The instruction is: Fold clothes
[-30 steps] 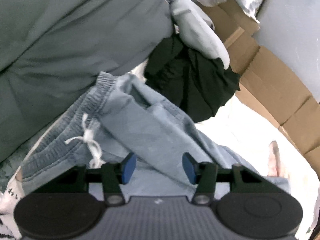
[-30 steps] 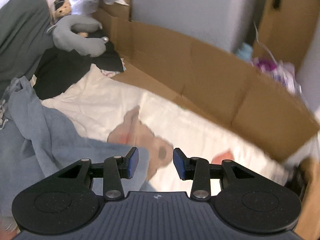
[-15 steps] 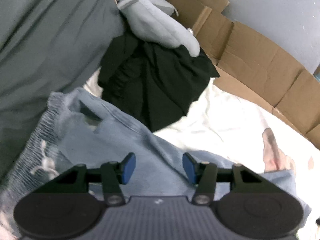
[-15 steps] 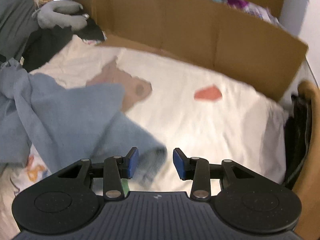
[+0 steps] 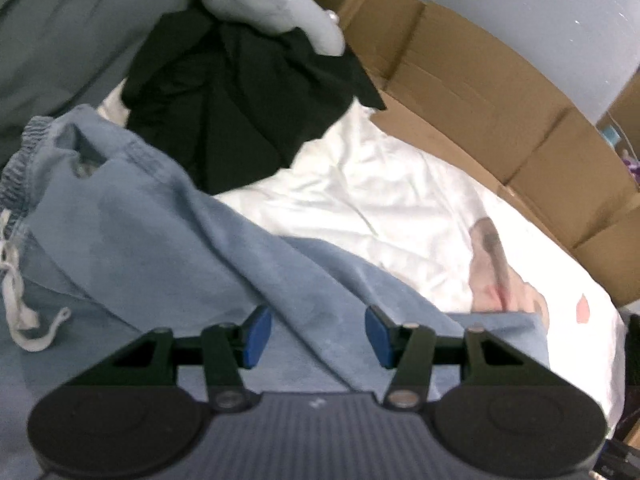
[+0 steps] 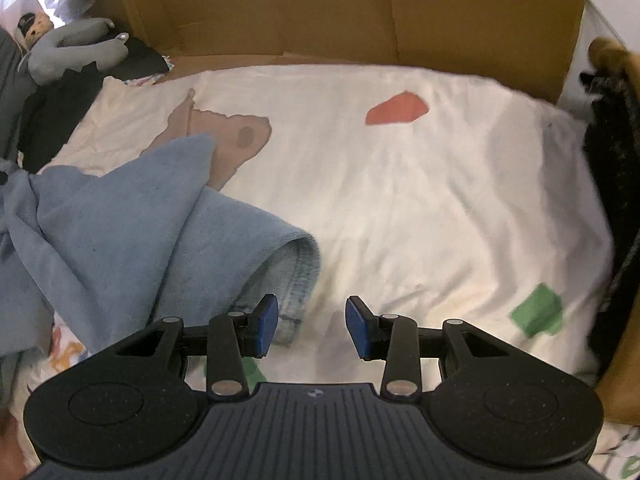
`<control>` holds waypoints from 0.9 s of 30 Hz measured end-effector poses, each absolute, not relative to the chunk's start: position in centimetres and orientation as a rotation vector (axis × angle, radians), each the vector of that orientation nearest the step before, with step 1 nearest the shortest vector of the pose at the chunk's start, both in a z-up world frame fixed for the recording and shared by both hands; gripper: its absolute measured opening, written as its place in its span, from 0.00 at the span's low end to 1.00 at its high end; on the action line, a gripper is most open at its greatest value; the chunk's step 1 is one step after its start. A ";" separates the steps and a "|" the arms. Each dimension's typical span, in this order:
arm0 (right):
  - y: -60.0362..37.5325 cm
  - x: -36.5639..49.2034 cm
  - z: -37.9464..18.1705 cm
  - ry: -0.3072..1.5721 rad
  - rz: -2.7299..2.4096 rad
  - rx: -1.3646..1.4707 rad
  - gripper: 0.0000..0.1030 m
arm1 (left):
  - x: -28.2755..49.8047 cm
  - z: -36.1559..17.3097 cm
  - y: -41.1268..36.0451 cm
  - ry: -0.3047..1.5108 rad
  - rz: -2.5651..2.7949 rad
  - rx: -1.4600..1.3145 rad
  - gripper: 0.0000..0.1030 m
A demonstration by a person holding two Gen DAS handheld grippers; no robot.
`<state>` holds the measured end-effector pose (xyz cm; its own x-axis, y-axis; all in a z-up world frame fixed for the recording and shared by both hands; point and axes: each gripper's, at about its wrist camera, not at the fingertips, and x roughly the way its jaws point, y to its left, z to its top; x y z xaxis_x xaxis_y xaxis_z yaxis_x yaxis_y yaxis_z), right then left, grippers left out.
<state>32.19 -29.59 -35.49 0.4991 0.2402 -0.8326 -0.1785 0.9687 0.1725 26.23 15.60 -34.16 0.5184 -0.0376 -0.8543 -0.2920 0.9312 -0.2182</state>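
blue pants (image 5: 160,240) under parted left gripper (image 5: 316,338)

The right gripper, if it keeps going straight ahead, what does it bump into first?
Probably the white bedsheet. The right gripper is open, with bare sheet between its jaws. The hemmed leg of the blue pants lies just left of that line, so it might brush the left finger; depth is unclear.

nothing readable here: no words, labels or numbers on the cardboard (image 6: 360,8) or anything lying near it.
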 end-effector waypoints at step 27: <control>-28.2 33.1 -37.3 1.036 0.253 0.153 0.42 | 25.4 -37.2 14.4 1.031 0.022 -0.460 0.57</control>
<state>33.10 -28.19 -37.25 0.4841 0.2782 -0.8296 -0.1349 0.9605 0.2434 25.39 14.36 -37.19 0.5225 -0.1959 -0.8298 -0.2304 0.9046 -0.3586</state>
